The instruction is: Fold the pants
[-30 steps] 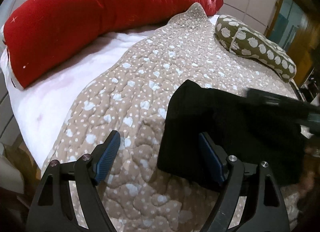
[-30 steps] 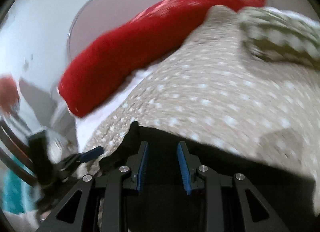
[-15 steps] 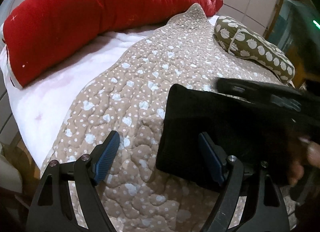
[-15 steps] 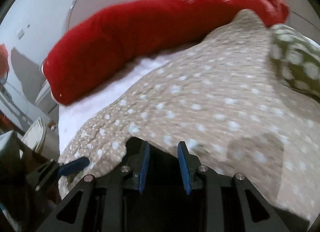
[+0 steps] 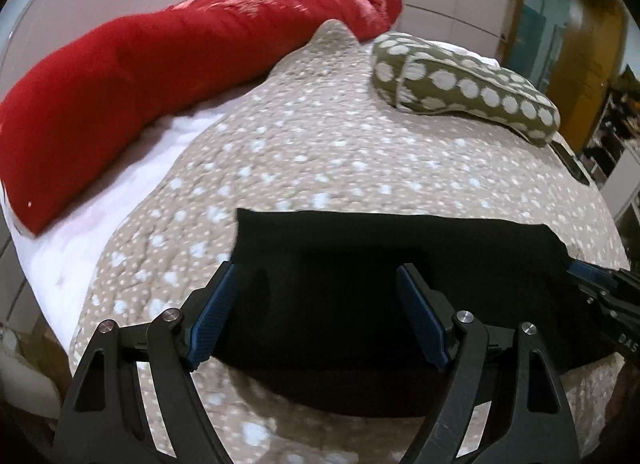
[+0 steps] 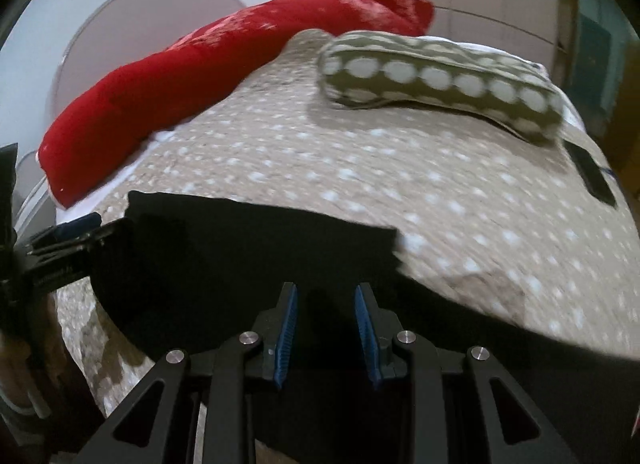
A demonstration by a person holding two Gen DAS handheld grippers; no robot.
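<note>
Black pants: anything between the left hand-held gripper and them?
Nothing visible. The left hand-held gripper hangs open right over the black pants on the dotted quilt; the red bolster and green polka-dot pillow lie far behind.

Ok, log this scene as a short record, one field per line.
surface: spotted beige quilt on a bed
garment: black pants, folded into a flat rectangle on the quilt
left gripper: open, above the pants, pads apart from the cloth
right gripper: jaws narrow, gap visible, over the pants
cushions: red bolster, green dotted pillow at the far side
</note>
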